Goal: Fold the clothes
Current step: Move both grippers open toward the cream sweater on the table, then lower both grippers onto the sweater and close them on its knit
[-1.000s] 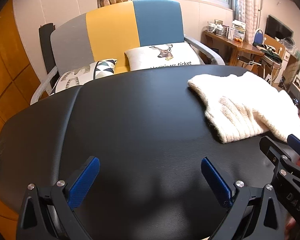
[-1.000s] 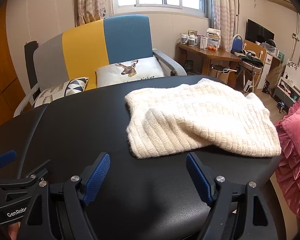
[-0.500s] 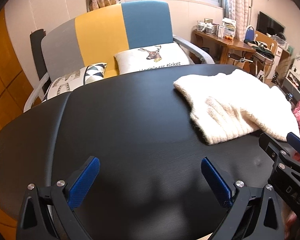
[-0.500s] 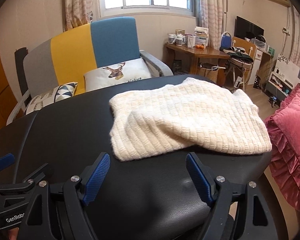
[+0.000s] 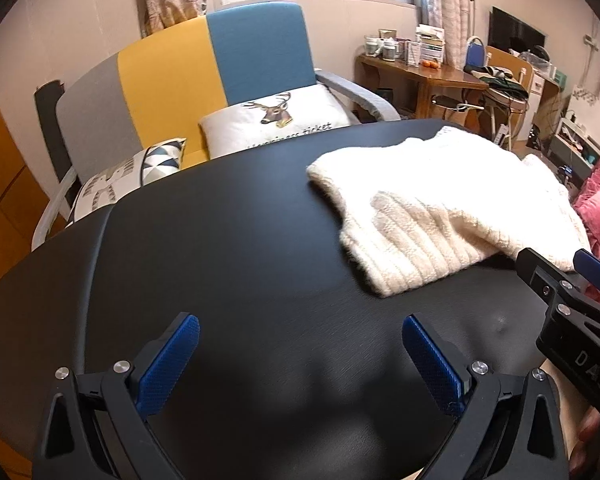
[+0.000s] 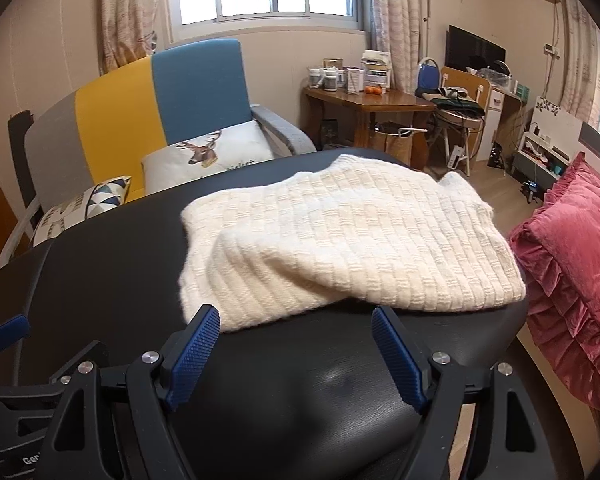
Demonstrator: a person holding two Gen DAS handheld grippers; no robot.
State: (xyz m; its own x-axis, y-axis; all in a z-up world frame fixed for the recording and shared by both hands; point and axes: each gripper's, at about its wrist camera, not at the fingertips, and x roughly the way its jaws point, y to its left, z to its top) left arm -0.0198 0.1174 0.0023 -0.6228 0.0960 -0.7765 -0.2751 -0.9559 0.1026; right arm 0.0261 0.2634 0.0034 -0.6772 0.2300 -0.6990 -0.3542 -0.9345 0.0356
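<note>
Two tongs low over the near edge of one black bench (image 5: 228, 248). Left tongs (image 5: 300, 354) spread wide, empty, blue pads (image 5: 168, 364) touching nothing but air above bare bench top. Right tongs (image 6: 296, 354) likewise spread wide and empty, left pad tip just short of the near ribbed hem, not clearly touching it. One cream knit sweater (image 6: 352, 240), folded over on itself, lying flat on the bench's right half, right edge reaching the bench rim. In the left wrist view, sweater (image 5: 440, 216) ahead and to the right, right tongs (image 5: 572, 292) poking in just beside its near corner. Beyond the bench, one sofa (image 6: 160, 100) in grey, yellow and blue with two cushions. At the right, pink ruffled bedding (image 6: 572, 264). Farther back, one wooden desk (image 6: 372, 100), cluttered.
</note>
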